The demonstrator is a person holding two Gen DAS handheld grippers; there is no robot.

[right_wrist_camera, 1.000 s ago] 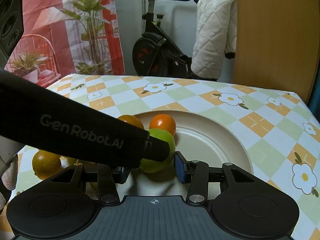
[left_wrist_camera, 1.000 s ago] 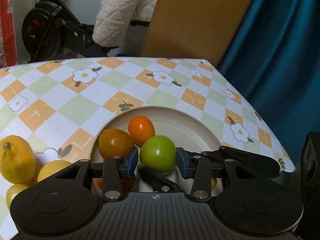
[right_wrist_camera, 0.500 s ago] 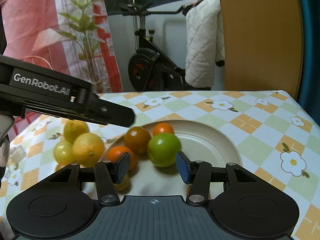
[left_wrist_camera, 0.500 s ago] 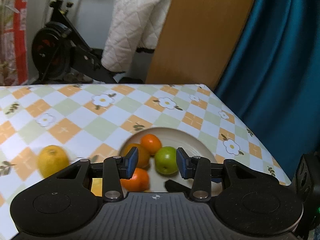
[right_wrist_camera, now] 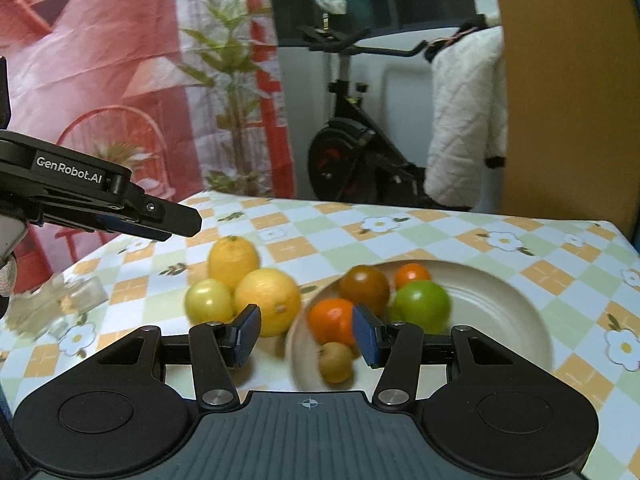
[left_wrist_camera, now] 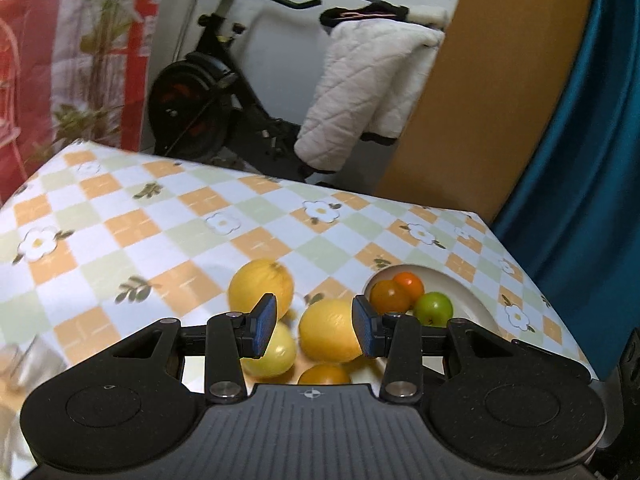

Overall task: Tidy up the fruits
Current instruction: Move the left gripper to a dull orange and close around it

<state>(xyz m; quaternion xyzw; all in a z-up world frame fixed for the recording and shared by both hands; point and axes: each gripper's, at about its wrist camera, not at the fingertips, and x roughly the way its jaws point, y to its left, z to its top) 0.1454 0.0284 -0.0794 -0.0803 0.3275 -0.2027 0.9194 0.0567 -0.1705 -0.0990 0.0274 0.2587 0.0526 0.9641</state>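
A cream plate (right_wrist_camera: pixel 516 312) holds a green fruit (right_wrist_camera: pixel 420 306), a dark orange fruit (right_wrist_camera: pixel 364 284), two orange fruits (right_wrist_camera: pixel 332 320) and a small brownish fruit (right_wrist_camera: pixel 336 362). Left of it on the tablecloth lie two lemons (right_wrist_camera: pixel 268 300) and a pale yellow fruit (right_wrist_camera: pixel 208 300). My right gripper (right_wrist_camera: pixel 306 336) is open and empty, raised in front of the plate's left rim. My left gripper (left_wrist_camera: pixel 314 330) is open and empty above the lemons (left_wrist_camera: pixel 328 334); its side also shows in the right wrist view (right_wrist_camera: pixel 120 208). The plate (left_wrist_camera: pixel 472 300) and green fruit (left_wrist_camera: pixel 434 308) lie to its right.
A checkered floral tablecloth (left_wrist_camera: pixel 160 240) covers the table. A clear glass object (right_wrist_camera: pixel 52 304) sits at the left edge. Behind the table stand an exercise bike (left_wrist_camera: pixel 208 92), a white quilted cloth (left_wrist_camera: pixel 368 92), a wooden board (left_wrist_camera: pixel 492 80) and a teal curtain (left_wrist_camera: pixel 592 160).
Both grippers have risen and drawn back from the plate. The left gripper let go of the green fruit, which now lies on the plate, and swung left over the lemons.
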